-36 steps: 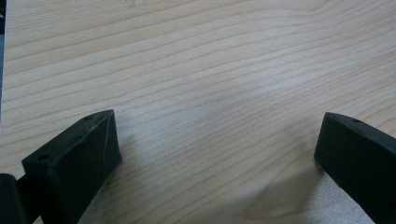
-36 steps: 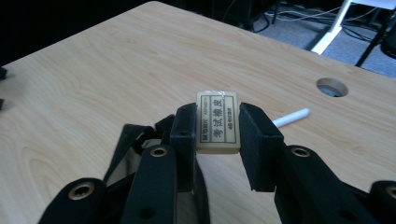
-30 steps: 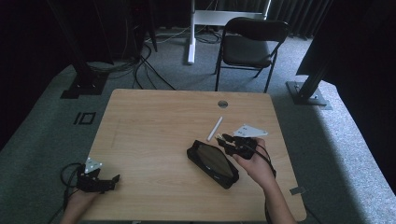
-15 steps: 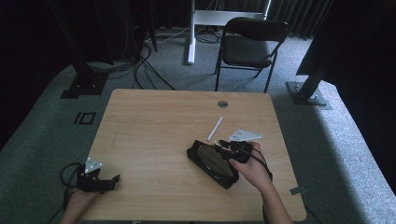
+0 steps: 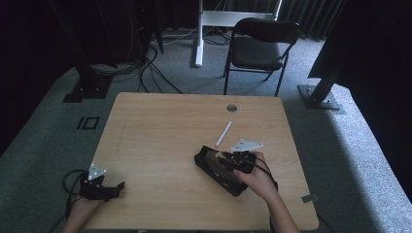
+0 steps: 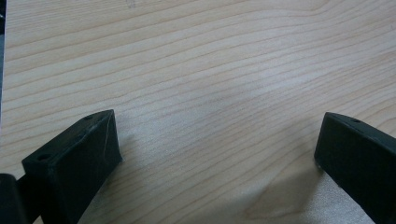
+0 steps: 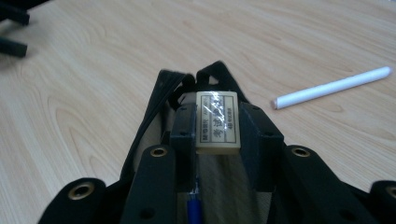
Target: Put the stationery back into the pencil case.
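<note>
- Left gripper [image 5: 118,186] lay at the near-left corner of the table [image 5: 160,126], in the person's left hand [image 5: 83,208]. Same spot as in both earlier high views.
- Left gripper view: the jaws stood spread wide with bare wood grain between them, nothing gripped.
- Centre-right of the table: black pencil case [image 5: 221,170] lay open, long axis slanting from upper left to lower right. Its place and angle matched the earlier high views.
- Right gripper [image 5: 221,156] had come down and toward the case. A second earlier its tip and grey plate sat beyond the case's far end, nearer the white pen [image 5: 223,133]; now the tip was over the case mouth.
- Right gripper view: the jaws were pinching a cream eraser [image 7: 217,122], printed label facing up, one pad on each long side. The grip looked unchanged over the interval.
- Eraser sat directly above the open pouch [image 7: 187,93], whose black rim showed just behind it; contact with the lining could not be told. A blue item [image 7: 193,211] showed inside, below the jaws.
- White pen lay on bare wood just beyond the case, apart from it, unmoved.
- Right hand [image 5: 260,178] covered the near end of the case.
</note>
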